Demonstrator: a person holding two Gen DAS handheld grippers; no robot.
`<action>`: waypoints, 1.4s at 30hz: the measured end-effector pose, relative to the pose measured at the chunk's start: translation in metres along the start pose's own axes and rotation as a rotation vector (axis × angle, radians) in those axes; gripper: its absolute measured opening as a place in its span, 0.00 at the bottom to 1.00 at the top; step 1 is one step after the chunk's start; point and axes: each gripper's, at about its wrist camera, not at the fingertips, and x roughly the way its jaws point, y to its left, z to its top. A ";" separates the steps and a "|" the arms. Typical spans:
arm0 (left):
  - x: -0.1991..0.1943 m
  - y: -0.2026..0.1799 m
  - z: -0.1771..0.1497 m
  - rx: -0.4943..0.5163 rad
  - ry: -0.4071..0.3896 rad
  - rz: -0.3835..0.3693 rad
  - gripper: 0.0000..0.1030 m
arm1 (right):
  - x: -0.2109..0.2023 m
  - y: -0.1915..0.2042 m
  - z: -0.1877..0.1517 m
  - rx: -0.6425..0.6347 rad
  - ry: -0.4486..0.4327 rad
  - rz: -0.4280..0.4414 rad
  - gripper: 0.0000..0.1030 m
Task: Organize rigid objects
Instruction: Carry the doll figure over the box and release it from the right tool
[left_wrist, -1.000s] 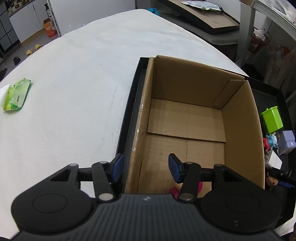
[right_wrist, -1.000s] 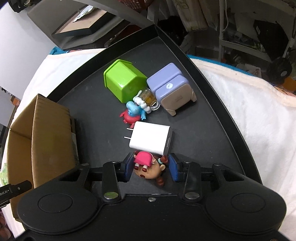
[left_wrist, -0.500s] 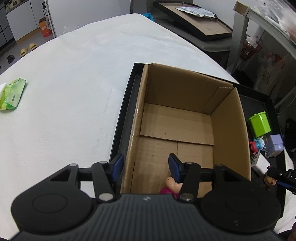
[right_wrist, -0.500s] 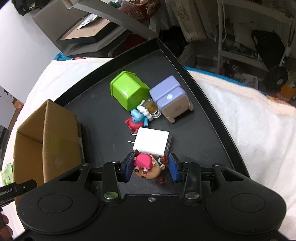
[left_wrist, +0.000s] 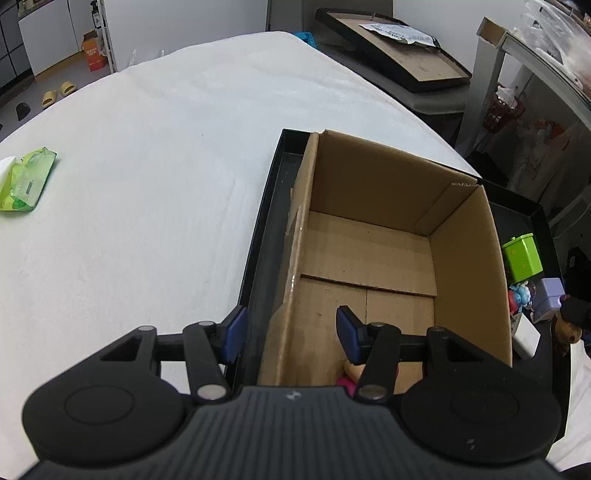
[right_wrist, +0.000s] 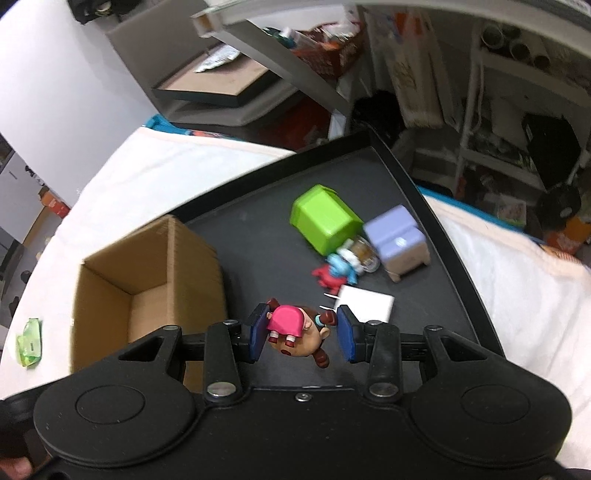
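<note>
Right gripper (right_wrist: 301, 330) clamps doll (right_wrist: 295, 332) — face hidden.

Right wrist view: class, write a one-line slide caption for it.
Right gripper holds a pink-dressed doll figure above the black tray, beside the open cardboard box.

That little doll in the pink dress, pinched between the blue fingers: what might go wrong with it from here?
The doll hangs tilted in the right gripper, touching the left finger, with a gap at the right one, so it could slip before reaching the box. If it drops early, it may land on the tray beside the charger instead. The left gripper straddles the box's wall, with one finger inside, so the two grippers could collide there.
</note>
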 end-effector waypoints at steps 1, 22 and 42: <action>-0.001 0.001 -0.001 -0.003 -0.006 -0.006 0.50 | -0.003 0.004 0.001 -0.007 -0.006 0.004 0.38; -0.008 0.029 -0.005 -0.087 -0.059 -0.113 0.12 | -0.021 0.104 0.004 -0.152 -0.053 0.077 0.38; -0.006 0.049 -0.003 -0.178 -0.048 -0.138 0.13 | 0.010 0.181 -0.005 -0.256 -0.029 0.080 0.38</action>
